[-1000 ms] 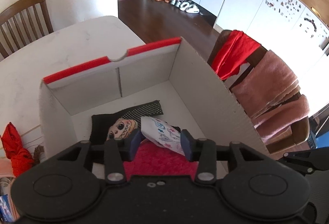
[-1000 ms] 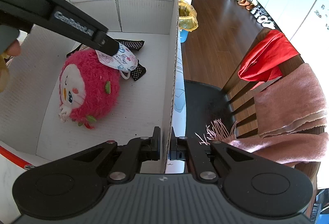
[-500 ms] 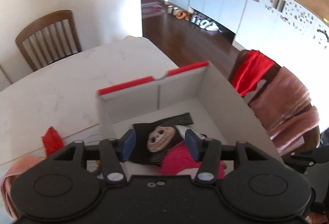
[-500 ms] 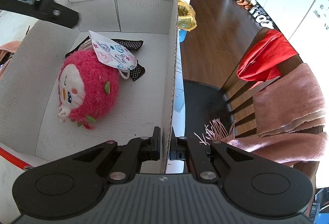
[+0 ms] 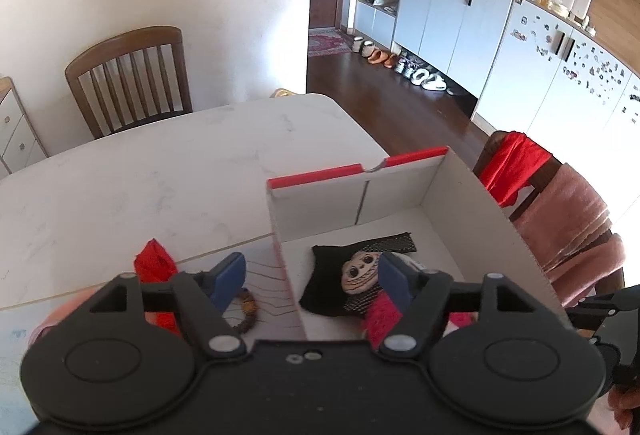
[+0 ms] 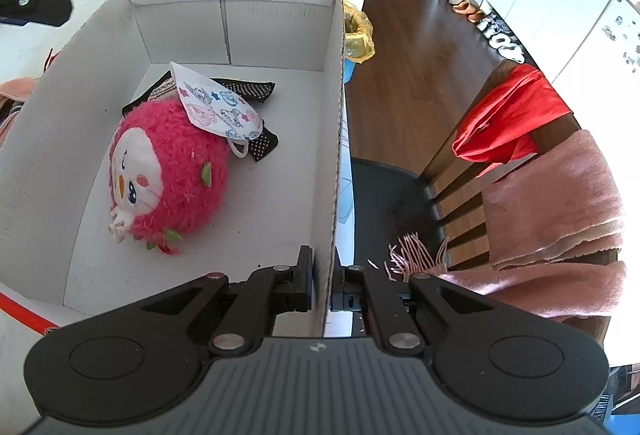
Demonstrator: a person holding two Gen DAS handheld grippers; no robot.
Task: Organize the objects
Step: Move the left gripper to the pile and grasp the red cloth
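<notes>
Cardboard fills my right-hand view: my right gripper [image 6: 322, 285] is clamped on the near end of the box's [image 6: 338, 139] right wall, one pad inside and one outside, the wall edge running straight away from me between them.

Down on the box floor, up and left of those pads and well apart from them, lies the pink plush toy [image 6: 168, 171]. Its long axis runs diagonally, from the near left toward the far right; its white face turns to the left wall. A printed face mask [image 6: 218, 109] rests on the toy's far end, tilted, its point toward the far wall and an ear loop hanging at its near right edge. Under both lies a black cloth [image 6: 256, 91] with white dots, stretched crosswise toward the right wall.

My left gripper [image 5: 310, 281] has just been spreading, and its blue pads stand wide apart with nothing held. The box's left wall [image 5: 286, 275] runs up between them: my left pad hangs outside, over the table [image 5: 160, 175], near a red fabric bundle [image 5: 154, 265] and a brown beaded bracelet [image 5: 248, 309]; my right pad hangs inside, just beside a doll face printed on the black cloth [image 5: 358, 271]. From here only a strip of the plush shows, below that pad.
</notes>
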